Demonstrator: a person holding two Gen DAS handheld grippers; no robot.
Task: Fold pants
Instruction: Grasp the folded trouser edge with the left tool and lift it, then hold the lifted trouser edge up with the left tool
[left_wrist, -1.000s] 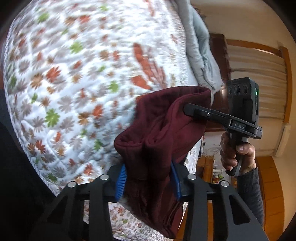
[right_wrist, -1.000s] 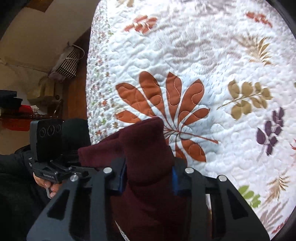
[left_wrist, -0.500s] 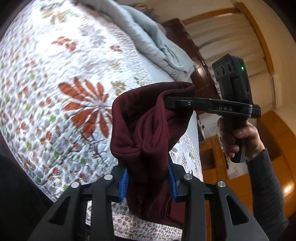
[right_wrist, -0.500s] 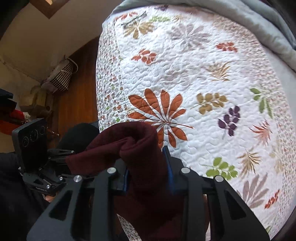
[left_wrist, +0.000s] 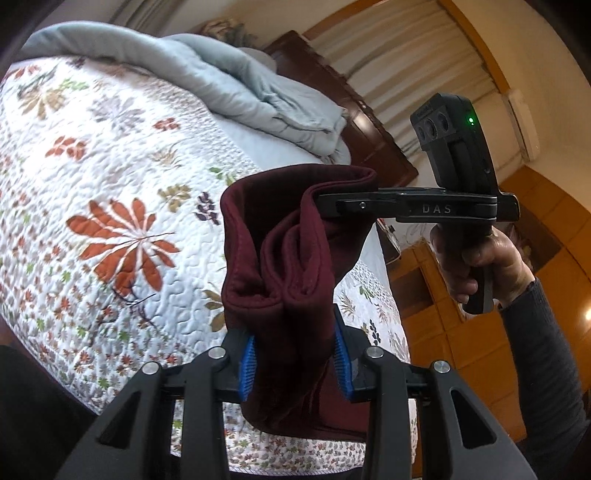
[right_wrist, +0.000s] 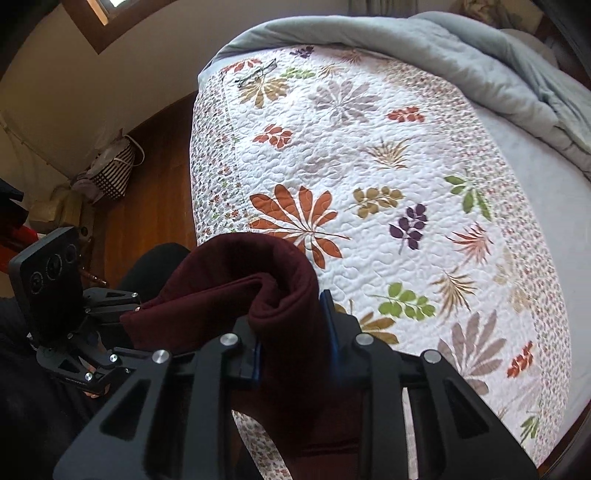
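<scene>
Your left gripper (left_wrist: 293, 363) is clamped on a bunched hem of the maroon pants (left_wrist: 295, 258); the blue pads (left_wrist: 246, 363) press fabric from both sides. Your right gripper (right_wrist: 293, 354) is likewise clenched on thick folds of the same edge, and its jaws have just been closing further, cloth between them throughout. In the left wrist view the right gripper's finger runs level into the far end of that edge, your right hand (left_wrist: 476, 262) on its handle.

Pants: held up in the air between the two grippers, above the floral quilt (left_wrist: 110, 177), not resting on it. The rest hangs below, out of sight.

Handling, judged: soft, thick knit, fleece-like; light, limp, no stiffness to hold a shape. Not slippery against ribbed pads, not fragile. Several layers are pinched at once, so a layer may slide free.

Best hold: the stitched edge, one gripper toward each end, pulled taut before you lay it on the quilt.
</scene>
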